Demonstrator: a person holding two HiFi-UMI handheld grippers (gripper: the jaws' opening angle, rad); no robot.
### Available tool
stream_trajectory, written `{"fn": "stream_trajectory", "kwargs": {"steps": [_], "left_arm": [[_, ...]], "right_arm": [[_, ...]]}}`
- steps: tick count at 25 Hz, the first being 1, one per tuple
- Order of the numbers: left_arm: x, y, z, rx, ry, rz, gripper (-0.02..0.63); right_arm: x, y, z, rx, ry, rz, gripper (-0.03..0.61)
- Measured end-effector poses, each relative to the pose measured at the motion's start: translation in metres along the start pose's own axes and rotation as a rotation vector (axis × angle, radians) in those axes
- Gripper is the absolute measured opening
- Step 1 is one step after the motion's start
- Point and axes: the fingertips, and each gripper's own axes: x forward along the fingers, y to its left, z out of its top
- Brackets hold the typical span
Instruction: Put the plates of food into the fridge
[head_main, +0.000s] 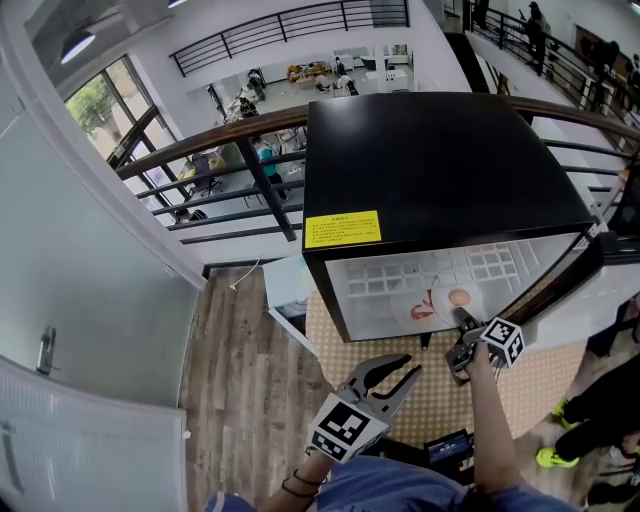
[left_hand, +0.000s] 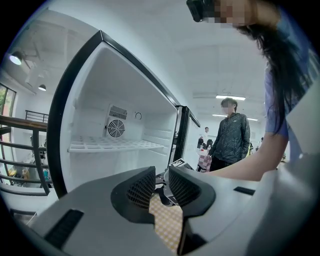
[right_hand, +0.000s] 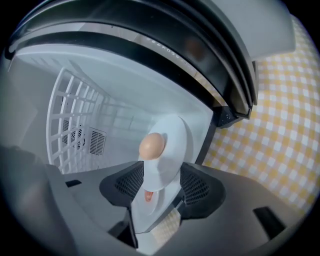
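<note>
A black mini fridge (head_main: 440, 160) stands with its door swung open to the right. On its white floor lie two white plates: one with a round tan piece of food (head_main: 458, 298), and beside it one with red food (head_main: 420, 308). My right gripper (head_main: 462, 322) reaches into the fridge and stands open, with the rim of the tan-food plate (right_hand: 175, 132) lying between its jaws (right_hand: 162, 182); the pads do not press on it. My left gripper (head_main: 411, 367) hangs back in front of the fridge, slightly open and empty (left_hand: 161, 186).
The fridge sits on a yellow checked cloth (head_main: 440, 400). Its open door (head_main: 560, 290) juts out at the right. A white wire shelf (left_hand: 115, 145) spans the upper interior. A person (left_hand: 231, 140) stands beyond the door. A balcony railing (head_main: 230, 140) runs behind the fridge.
</note>
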Motion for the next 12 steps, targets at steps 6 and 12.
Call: {"fn": "stream_trajectory", "kwargs": {"steps": [6,12], "left_arm": [[-0.001,0.001,0.0,-0.003,0.001,0.01,0.094],[-0.001,0.002,0.001,-0.006,0.0,0.023,0.094]], "right_arm": [[-0.007,-0.004,-0.003,-0.021,0.016,-0.027,0.224],[-0.019,-0.008,-0.009,-0.001,0.027,-0.022,0.224]]}}
